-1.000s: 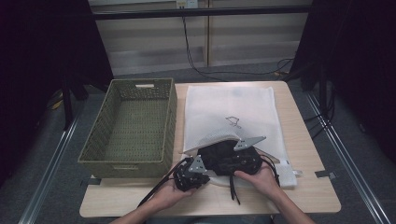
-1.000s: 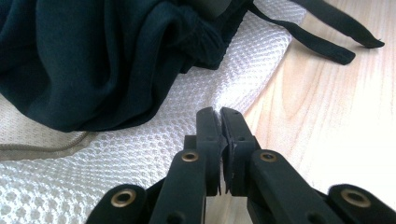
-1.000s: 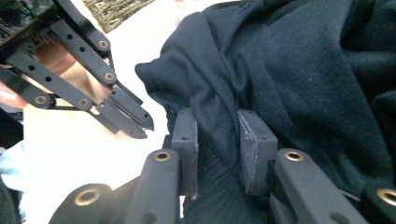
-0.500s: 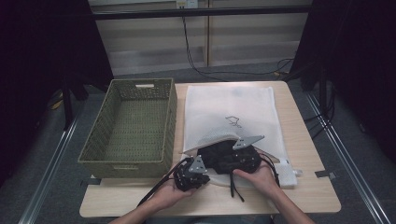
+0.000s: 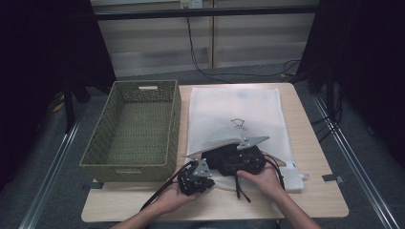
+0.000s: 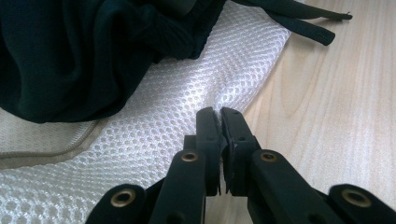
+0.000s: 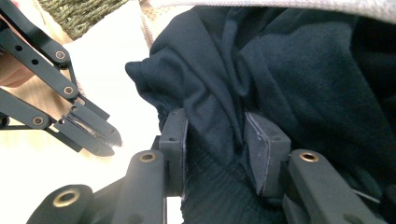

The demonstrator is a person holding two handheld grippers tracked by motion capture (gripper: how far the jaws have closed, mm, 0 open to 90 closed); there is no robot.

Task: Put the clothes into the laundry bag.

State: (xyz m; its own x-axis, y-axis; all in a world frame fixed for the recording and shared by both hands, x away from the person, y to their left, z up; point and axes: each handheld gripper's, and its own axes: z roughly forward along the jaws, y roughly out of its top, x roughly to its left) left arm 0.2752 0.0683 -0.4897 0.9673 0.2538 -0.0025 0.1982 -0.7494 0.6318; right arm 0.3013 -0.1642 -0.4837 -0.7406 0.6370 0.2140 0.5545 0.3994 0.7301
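Observation:
A white mesh laundry bag [image 5: 236, 107] lies flat on the table, its near mouth lifted over a dark garment [image 5: 224, 160] that sits partly inside. My left gripper [image 6: 218, 112] is shut on the mesh edge [image 6: 187, 100] at the mouth's left corner, near the front [image 5: 203, 180]. My right gripper [image 7: 217, 135] sits in the mouth [image 5: 241, 162]. Its jaws have just been opening. A fold of the dark garment [image 7: 280, 70] lies loose between its pads. In the right gripper view, the left gripper [image 7: 109, 141] shows at the left, tips together.
A woven green basket [image 5: 129, 169] stands left of the bag, touching its side. Bare wooden table [image 5: 315, 200] runs along the front and right. A black drawstring [image 6: 303, 28] trails from the garment onto the wood. Cables hang behind the table.

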